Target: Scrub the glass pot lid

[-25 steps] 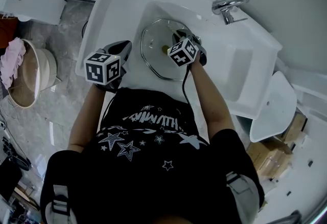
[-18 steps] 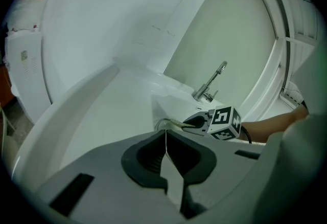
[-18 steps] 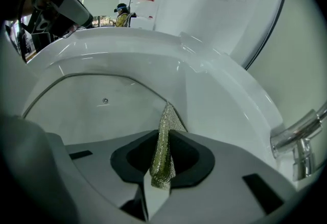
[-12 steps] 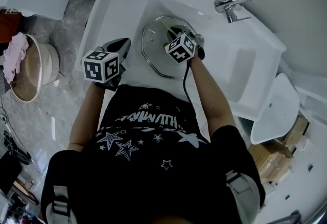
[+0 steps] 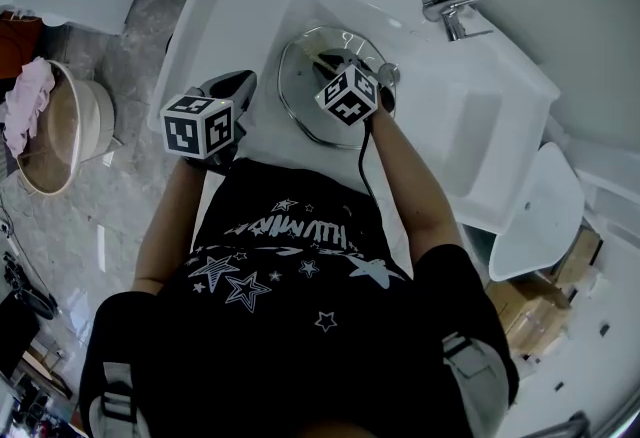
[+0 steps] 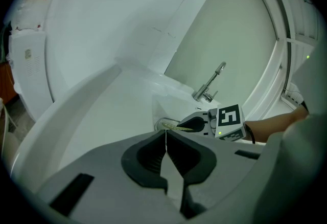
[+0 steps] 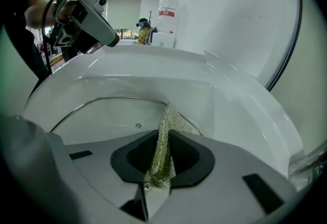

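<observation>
Lying flat in the white sink basin (image 5: 335, 11): round glass pot lid with steel rim (image 5: 300, 91). The right gripper (image 7: 162, 138), clamped on a golden mesh scouring cloth (image 7: 164, 154), is positioned directly over it. The left gripper (image 6: 165, 138), closed on nothing, is placed at the lid's 8 o'clock, on the worktop, farther off.

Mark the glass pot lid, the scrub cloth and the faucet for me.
glass pot lid (image 5: 300, 94): head view, bare glass near its left rim.
scrub cloth (image 7: 163, 149): right gripper view, the strip pinched between the jaws.
faucet (image 5: 450, 18): head view, its metal body.
</observation>
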Tool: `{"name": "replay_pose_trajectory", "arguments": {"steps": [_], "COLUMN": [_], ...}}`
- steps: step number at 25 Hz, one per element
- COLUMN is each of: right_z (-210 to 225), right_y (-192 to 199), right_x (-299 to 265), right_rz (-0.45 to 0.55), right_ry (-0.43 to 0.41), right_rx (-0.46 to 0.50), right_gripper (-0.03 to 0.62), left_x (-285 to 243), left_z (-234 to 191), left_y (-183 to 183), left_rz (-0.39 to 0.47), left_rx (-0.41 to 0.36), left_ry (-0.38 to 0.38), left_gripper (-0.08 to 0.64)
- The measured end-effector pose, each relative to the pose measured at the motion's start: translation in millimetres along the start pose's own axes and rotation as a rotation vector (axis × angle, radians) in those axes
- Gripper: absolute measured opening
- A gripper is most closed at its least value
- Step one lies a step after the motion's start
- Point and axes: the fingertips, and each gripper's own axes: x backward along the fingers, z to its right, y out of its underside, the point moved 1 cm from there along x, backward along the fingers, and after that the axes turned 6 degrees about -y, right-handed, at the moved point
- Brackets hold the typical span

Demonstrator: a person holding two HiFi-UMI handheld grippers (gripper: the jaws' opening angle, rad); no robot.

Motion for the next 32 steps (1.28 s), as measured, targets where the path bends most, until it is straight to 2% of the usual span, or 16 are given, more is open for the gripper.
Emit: {"name": "replay_pose_trajectory", "arguments": {"steps": [14, 18, 25, 32], "right_z": [-58, -74, -89, -108], "right_y": [-12, -16, -17, -10], "right_x": [25, 35, 52, 70], "right_rz": [0.118, 0.162, 0.228, 0.255], "right_ry": [-0.189, -0.243, -0.317, -0.374], "right_rx": [-0.040, -0.082, -0.157, -0.170], "right_gripper": [0.069, 0.069, 0.069, 0.069], "left_x": [15, 18, 23, 24], "left_z": [8, 11, 17, 25], "left_y": [16, 21, 26, 32], "left_rz": [-0.004, -0.002, -0.003, -0.007], "left_rx": [-0.005, -0.011, -0.017, -0.021], "left_ry": [0.008, 0.013, 0.013, 0.021], "left_gripper": [0.014, 0.014, 0.014, 0.014]}}
